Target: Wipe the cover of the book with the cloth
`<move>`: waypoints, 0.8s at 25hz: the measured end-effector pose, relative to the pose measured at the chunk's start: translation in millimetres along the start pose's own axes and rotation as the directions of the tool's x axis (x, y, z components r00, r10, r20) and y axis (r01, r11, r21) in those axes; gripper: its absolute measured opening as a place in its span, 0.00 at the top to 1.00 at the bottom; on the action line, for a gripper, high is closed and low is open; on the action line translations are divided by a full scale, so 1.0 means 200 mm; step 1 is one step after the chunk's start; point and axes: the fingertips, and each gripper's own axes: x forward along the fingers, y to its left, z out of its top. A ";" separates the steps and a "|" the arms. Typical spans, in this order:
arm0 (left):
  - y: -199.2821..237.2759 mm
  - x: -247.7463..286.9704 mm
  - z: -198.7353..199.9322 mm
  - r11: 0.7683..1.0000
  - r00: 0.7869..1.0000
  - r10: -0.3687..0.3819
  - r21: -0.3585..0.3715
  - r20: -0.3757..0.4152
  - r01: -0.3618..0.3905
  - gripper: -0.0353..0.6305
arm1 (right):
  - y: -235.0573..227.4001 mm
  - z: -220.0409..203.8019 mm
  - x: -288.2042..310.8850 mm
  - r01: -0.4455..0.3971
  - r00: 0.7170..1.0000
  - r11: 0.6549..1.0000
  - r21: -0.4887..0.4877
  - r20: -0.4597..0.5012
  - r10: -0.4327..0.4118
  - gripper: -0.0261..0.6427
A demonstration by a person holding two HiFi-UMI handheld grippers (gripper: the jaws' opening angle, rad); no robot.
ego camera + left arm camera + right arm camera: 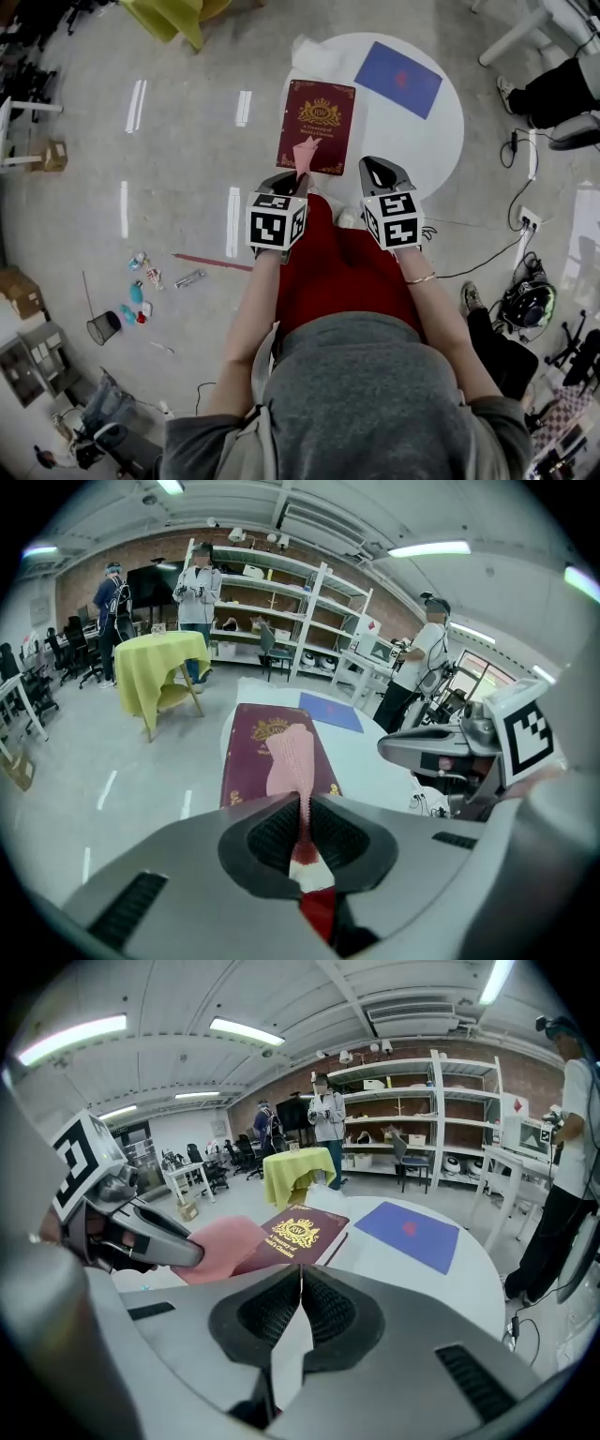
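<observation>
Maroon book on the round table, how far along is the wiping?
Done: the left gripper grips the pink cloth. In hand: the cloth lies over the near end of the maroon gold-crested book. Left: wiping the rest of the cover. The right gripper is shut, empty.

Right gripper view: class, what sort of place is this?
Probably a lab or workshop: open white shelving against a brick wall, office chairs along the far side, and ceiling strip lights.
</observation>
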 end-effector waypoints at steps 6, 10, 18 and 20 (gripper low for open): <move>-0.09 -0.01 0.15 0.999 0.997 -0.021 0.034 0.079 0.018 0.90 | -0.05 0.07 -0.09 0.016 0.998 0.999 0.028 0.060 -0.017 0.92; -0.14 -0.05 0.26 0.998 0.989 -0.023 0.059 0.147 0.014 0.90 | -0.07 0.15 -0.17 0.026 0.992 0.999 0.041 0.118 -0.031 0.92; -0.23 -0.13 0.45 0.995 0.962 -0.047 0.097 0.270 0.021 0.90 | -0.09 0.30 -0.29 0.030 0.973 0.998 0.048 0.227 -0.040 0.92; -0.24 -0.16 0.49 0.994 0.952 -0.046 0.105 0.302 0.015 0.90 | -0.09 0.33 -0.31 0.028 0.969 0.999 0.046 0.246 -0.039 0.92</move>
